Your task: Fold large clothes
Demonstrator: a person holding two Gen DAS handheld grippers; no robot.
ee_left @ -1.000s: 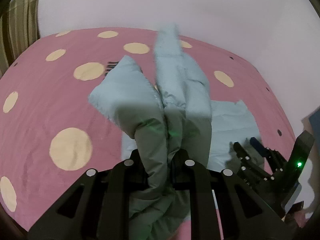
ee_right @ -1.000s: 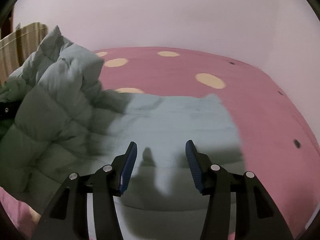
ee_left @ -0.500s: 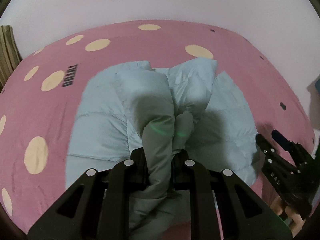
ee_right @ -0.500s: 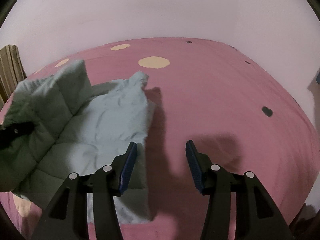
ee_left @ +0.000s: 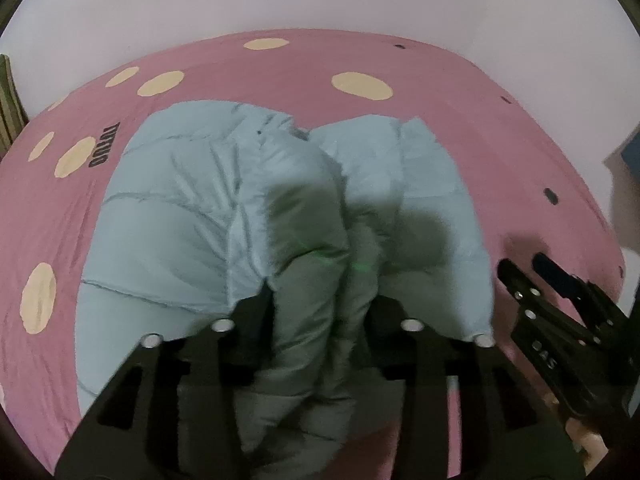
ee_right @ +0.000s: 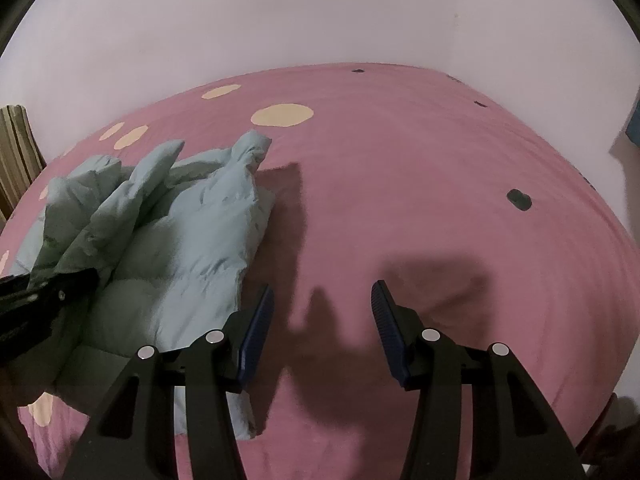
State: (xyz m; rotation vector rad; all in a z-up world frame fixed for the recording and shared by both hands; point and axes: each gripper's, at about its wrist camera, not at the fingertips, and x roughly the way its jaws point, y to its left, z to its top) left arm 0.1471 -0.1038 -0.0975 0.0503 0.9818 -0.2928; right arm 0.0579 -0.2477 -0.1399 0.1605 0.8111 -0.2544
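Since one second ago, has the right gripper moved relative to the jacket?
Yes. The right gripper, jaws open, was over the light blue jacket; now it is over the bare pink bedspread, with the jacket off to its left.

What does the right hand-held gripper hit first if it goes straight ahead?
Probably the pink bedspread: the open right hand-held gripper points at bare cover, with the puffy blue jacket off to its left. Depth is unclear.

Dim, pinkish indoor light from behind the cameras; hard dark shadows of the rig on the bed (ee_right: 420, 184) ahead of the right gripper (ee_right: 322, 312); soft blur on the jacket (ee_left: 168, 216); green glint at its pinched fold; strong fisheye bowing, black vignetted corners.
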